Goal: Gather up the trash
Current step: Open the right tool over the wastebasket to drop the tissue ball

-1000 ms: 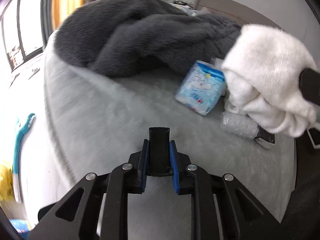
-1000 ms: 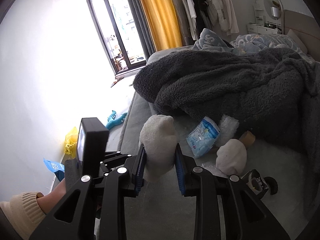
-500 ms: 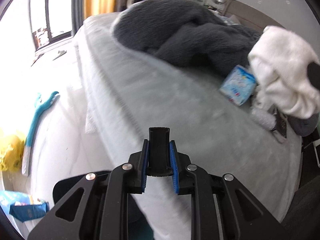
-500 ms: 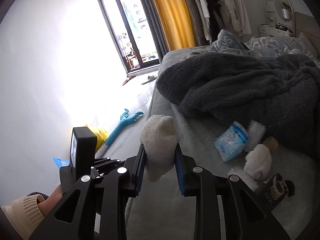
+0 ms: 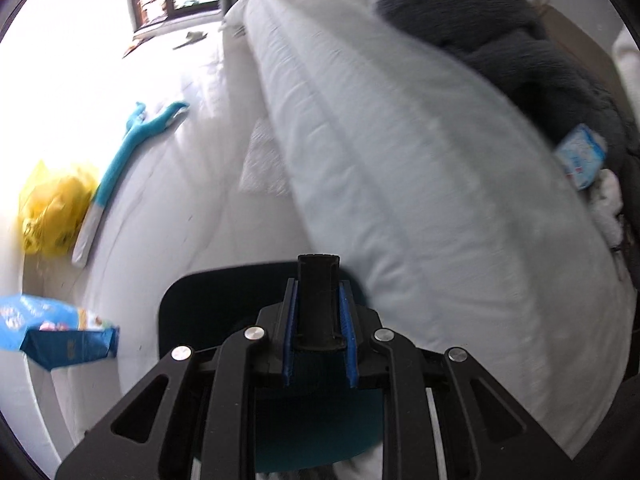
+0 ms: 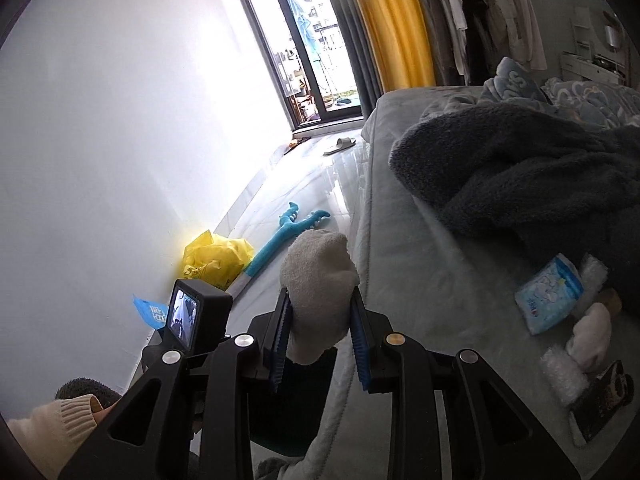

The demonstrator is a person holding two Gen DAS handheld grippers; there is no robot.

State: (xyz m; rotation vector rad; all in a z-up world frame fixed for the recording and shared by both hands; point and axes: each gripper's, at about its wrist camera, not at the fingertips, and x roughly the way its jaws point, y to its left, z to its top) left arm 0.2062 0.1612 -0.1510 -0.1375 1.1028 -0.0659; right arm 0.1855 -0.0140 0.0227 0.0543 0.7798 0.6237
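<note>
My right gripper (image 6: 320, 312) is shut on a white sock (image 6: 316, 280), held over the bed's near edge. My left gripper (image 5: 319, 304) is shut on the black rim or handle of a dark teal bin (image 5: 192, 312) that hangs below it beside the bed. On the bed lie a blue tissue pack (image 6: 548, 292), a second white sock (image 6: 588, 336), a bubble-wrap piece (image 6: 560, 372) and a dark wrapper (image 6: 600, 404). The tissue pack also shows in the left wrist view (image 5: 580, 156).
A grey blanket (image 6: 520, 168) is heaped on the grey bed (image 5: 400, 140). On the pale floor lie a yellow bag (image 5: 52, 204), a blue dinosaur toy (image 5: 136, 140), a blue snack bag (image 5: 60, 336) and a slipper (image 6: 340, 146). A white wall stands at left.
My left gripper with the bin has swung left and down off the bed toward the floor. My right gripper has drawn back toward the bed edge, still holding the sock.
</note>
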